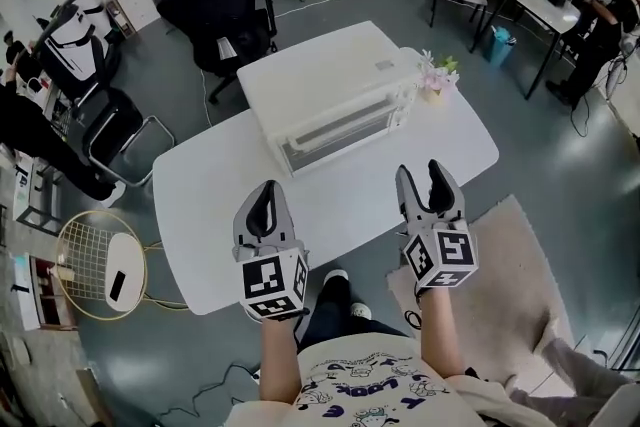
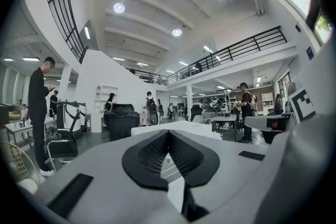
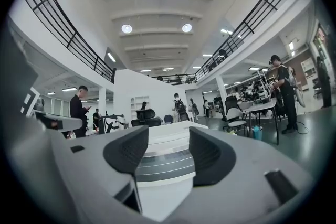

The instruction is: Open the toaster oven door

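Observation:
A white toaster oven (image 1: 325, 95) stands at the back of the white table (image 1: 215, 205), its glass door (image 1: 340, 133) closed and facing me. My left gripper (image 1: 266, 198) hovers over the table in front of the oven's left side, its jaws shut with nothing between them. My right gripper (image 1: 425, 177) is held in front of the oven's right side, open and empty. In the right gripper view the oven (image 3: 165, 162) shows straight ahead between the pads of the right gripper (image 3: 169, 147). In the left gripper view the left gripper (image 2: 168, 136) covers most of the oven (image 2: 197, 128).
A small pot of flowers (image 1: 437, 77) stands at the oven's right end. Black office chairs (image 1: 215, 10) are behind the table. A beige rug (image 1: 510, 265) lies on the floor to the right, a round wire stand (image 1: 100, 265) to the left. People stand farther off.

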Motion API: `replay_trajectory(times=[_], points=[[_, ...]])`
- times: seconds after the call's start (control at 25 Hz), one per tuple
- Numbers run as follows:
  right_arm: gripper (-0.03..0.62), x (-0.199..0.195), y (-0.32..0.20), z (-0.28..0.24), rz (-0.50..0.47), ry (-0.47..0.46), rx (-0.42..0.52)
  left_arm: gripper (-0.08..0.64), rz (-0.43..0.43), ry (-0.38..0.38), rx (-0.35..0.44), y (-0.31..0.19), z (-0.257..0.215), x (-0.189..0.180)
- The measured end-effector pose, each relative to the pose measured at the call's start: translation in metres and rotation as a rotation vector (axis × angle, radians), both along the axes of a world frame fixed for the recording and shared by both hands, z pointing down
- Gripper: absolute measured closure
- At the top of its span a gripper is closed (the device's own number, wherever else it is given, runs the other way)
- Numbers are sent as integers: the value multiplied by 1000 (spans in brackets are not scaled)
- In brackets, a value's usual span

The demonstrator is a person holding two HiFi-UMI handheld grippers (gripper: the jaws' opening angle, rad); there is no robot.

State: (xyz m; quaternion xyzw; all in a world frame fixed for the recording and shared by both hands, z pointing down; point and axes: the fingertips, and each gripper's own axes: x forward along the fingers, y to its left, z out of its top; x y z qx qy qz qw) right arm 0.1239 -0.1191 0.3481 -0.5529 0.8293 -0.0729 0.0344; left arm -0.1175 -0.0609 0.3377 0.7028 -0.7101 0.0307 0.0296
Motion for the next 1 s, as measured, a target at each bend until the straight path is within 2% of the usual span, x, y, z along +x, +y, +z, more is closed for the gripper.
replay_trajectory(times=[0.48,0.84,1.0], points=[[350,-32,-88,-1,38,19,-1,556,32,14,11,-92,-2,-34],[350,-48,-131,20,72,35,-46,555,62,22,-9,-138,11,-50],[350,-52,-144,34,97,6,-85,555,76,24,-15,-152,17,-55]])
